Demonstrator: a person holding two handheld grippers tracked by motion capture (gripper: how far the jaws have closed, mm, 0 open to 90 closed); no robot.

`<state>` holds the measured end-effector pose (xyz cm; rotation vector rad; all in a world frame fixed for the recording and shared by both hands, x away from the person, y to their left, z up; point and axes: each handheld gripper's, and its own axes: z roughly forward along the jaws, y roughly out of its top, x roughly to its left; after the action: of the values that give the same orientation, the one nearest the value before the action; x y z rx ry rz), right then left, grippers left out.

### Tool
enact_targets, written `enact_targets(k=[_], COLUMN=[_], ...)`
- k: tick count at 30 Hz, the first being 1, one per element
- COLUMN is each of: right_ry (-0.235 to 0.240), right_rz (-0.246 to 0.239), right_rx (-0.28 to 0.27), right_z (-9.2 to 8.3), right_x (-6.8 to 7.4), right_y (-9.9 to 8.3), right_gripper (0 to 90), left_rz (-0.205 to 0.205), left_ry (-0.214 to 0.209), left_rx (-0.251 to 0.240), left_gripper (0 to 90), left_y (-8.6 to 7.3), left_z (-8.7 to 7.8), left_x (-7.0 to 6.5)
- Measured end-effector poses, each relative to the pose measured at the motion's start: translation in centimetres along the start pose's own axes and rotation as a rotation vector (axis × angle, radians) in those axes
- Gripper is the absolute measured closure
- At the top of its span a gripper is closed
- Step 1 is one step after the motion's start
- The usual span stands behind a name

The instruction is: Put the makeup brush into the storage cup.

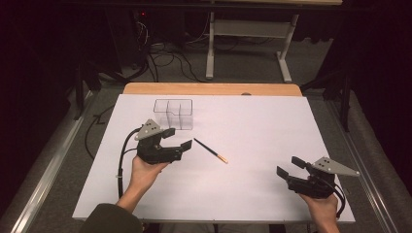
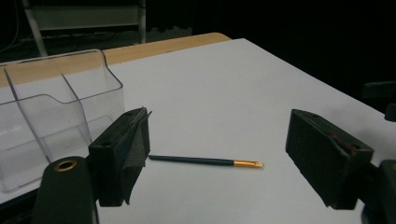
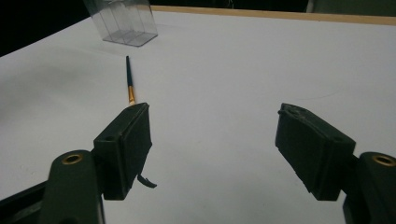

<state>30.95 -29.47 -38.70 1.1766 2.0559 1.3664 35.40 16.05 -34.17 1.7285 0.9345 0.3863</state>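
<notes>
On the white table: we hold a two-jaw gripper in each hand, with a slim brush lying between them and a clear organizer behind it.

Left gripper (image 1: pixel 179 139): we have it tipped toward the brush, its jaws spread wide with nothing between them. In the left gripper view the brush lies across the gap ahead of the jaws, which we read as lining up for a pickup.

Right gripper (image 1: pixel 289 166): we rest it low near the table's near right corner, well apart from the brush. Its jaws stand apart and empty too, likely kept out of the way while the other hand works.

Brush (image 1: pixel 210 150): a dark handle with a gold ferrule and pale tip, flat on the table (image 1: pixel 262 126), angled with the tip toward us. It lies just right of the left gripper and near the organizer, touching neither.

Organizer (image 1: pixel 174 113): clear plastic, upright, split by dividers into compartments, all of them empty as far as we can tell. We judge it the likely home for the brush, since it stands open-topped just behind.

Hard to make out: the organizer's clear walls blur against the white surface, so the exact count of compartments is uncertain. In the right gripper view the near jaw covers the brush's tip. Beyond the table, the room is dark; cables and a stand's legs on the floor are all we can pick out.
</notes>
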Motion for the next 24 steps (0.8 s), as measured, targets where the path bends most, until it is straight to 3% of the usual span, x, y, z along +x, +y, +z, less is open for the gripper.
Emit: enact_targets(k=[11, 24], right_ry=[0.005, 0.011], right_rz=[0.0, 0.001], right_rx=[0.0, 0.004], right_z=[0.0, 0.1], right_x=[0.0, 0.1], right_y=[0.0, 0.0], right_gripper=[28.1, 28.2], left_rz=[-0.02, 0.017], left_ry=[-0.03, -0.045], left_rx=[-0.002, -0.003], left_gripper=[21.3, 21.7], left_y=[0.5, 1.4], left_z=[1.0, 2.3], left_x=[0.2, -0.1])
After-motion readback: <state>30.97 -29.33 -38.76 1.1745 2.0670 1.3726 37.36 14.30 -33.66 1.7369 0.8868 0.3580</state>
